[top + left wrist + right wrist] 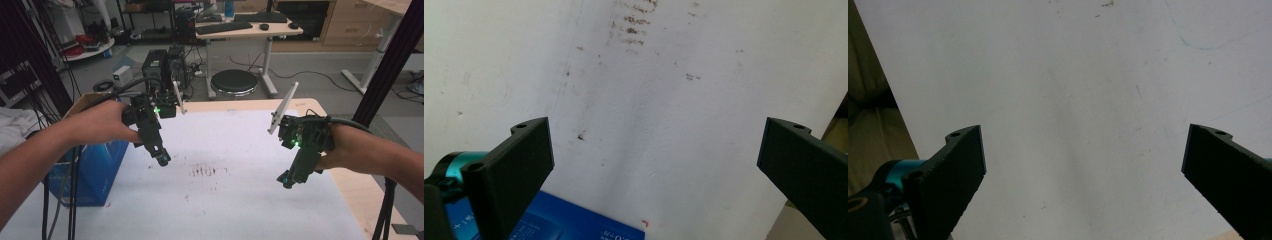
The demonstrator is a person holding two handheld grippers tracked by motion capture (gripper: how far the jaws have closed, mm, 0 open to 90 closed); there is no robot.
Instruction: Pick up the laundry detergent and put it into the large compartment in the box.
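Two hand-held grippers hover over a white sheet that covers the table. My left gripper is held at the left, tilted down toward the sheet. In the left gripper view my left gripper is open, its jaws wide apart with nothing between them. My right gripper hangs at the right, pointing down and inward. In the right gripper view my right gripper is also open and holds nothing. A patch of brown smudges marks the sheet between the two grippers.
A blue box stands at the table's left edge, beside my left forearm; its corner shows under the left jaw. Bare wooden table shows at the right. Beyond the table are a black stool, a desk and computer gear.
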